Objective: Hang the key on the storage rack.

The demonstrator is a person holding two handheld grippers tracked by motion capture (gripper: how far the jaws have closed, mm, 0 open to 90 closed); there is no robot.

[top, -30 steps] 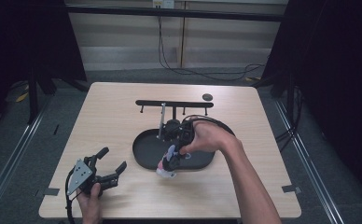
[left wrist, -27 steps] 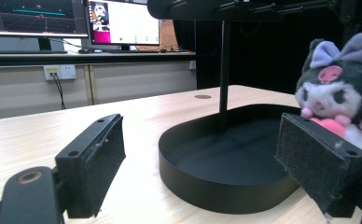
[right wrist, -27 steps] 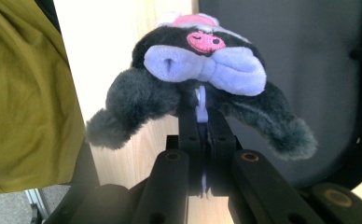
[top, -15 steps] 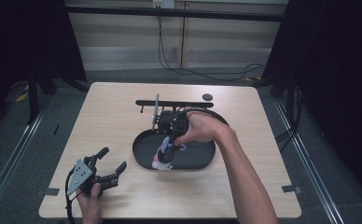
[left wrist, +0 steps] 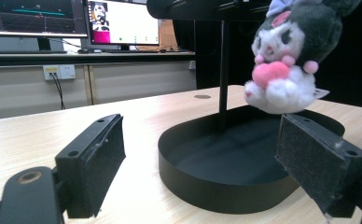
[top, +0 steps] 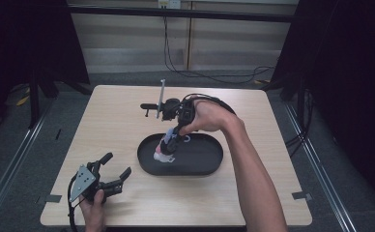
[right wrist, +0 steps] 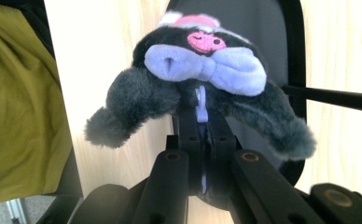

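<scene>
A black and white plush toy [top: 165, 149] with a pink heart and a lilac bow hangs over the left part of the black oval tray [top: 195, 171]. My right gripper [top: 175, 137] points down and is shut on the toy's lilac loop [right wrist: 201, 103]; in the right gripper view the plush toy [right wrist: 202, 65] dangles just past the closed jaws of the right gripper [right wrist: 202, 128]. My left gripper [top: 116, 165] rests open near the table's front left corner. In the left gripper view the left gripper [left wrist: 207, 149] faces the tray [left wrist: 226, 186], with the plush toy [left wrist: 286, 56] hanging above it.
A black stand [top: 162, 99] with a thin upright pole and a horizontal bar rises just behind the tray; its pole [left wrist: 223, 74] is close to the toy. A small dark disc [left wrist: 202, 97] lies on the table's far side. Monitors [left wrist: 118, 21] stand beyond the table.
The right gripper has risen with the plush toy and shifted toward the stand, so the toy hangs higher over the tray. The left gripper has stayed put.
</scene>
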